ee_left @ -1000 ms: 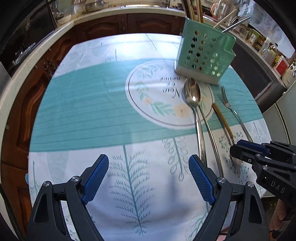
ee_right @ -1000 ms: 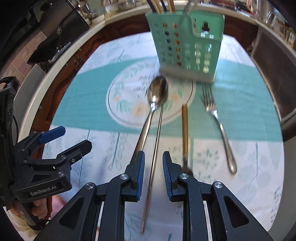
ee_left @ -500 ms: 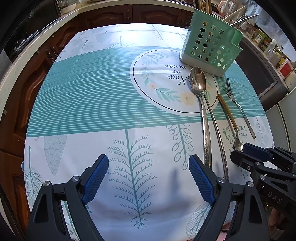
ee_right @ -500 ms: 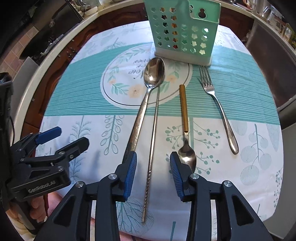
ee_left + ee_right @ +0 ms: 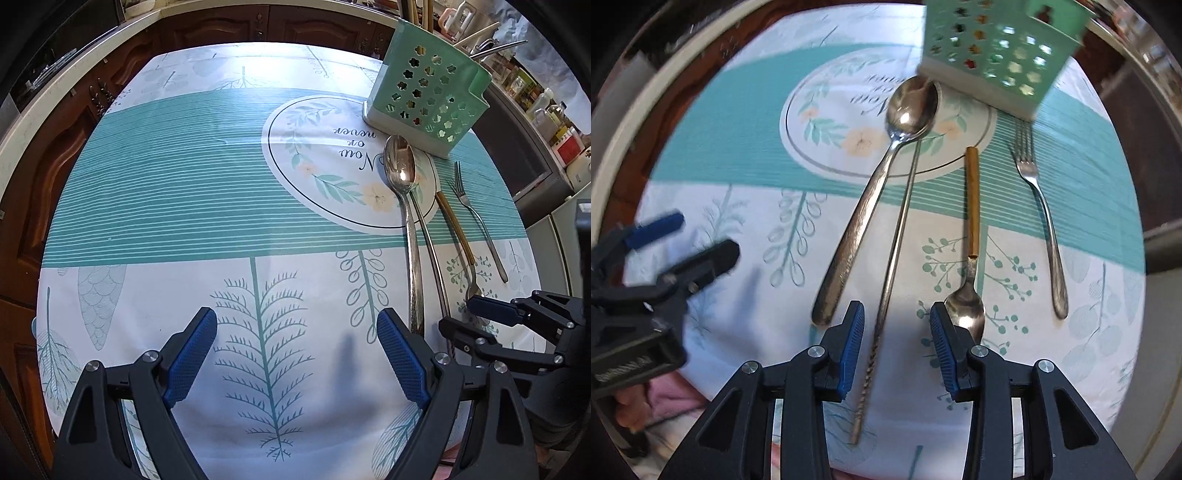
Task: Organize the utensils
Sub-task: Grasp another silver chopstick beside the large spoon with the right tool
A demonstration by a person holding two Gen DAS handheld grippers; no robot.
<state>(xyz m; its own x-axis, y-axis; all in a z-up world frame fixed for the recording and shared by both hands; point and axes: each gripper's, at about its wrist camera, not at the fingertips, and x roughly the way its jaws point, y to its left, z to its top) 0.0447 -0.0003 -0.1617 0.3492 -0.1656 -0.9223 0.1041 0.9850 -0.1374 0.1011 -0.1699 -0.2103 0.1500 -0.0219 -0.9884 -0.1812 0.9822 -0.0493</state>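
A green perforated utensil holder [image 5: 428,96] [image 5: 1001,55] stands at the far side of the table. In front of it lie a large steel spoon [image 5: 879,177] [image 5: 406,206], a thin metal chopstick [image 5: 894,251] [image 5: 430,243], a small gold-handled spoon [image 5: 971,229] [image 5: 456,232] and a fork [image 5: 1041,206] [image 5: 478,225]. My right gripper [image 5: 897,343] is open, its fingers straddling the chopstick's near end just above the cloth. My left gripper [image 5: 295,354] is open and empty over bare cloth, left of the utensils.
The table carries a teal and white leaf-print cloth [image 5: 184,184]. Wooden cabinets [image 5: 55,166] and a pale counter edge ring the far and left sides. Bottles and jars [image 5: 546,110] stand at the far right.
Both grippers pulled back towards the near table edge. My right gripper's jaws widened from almost shut to open around the chopstick's near end. The utensils lie as before.
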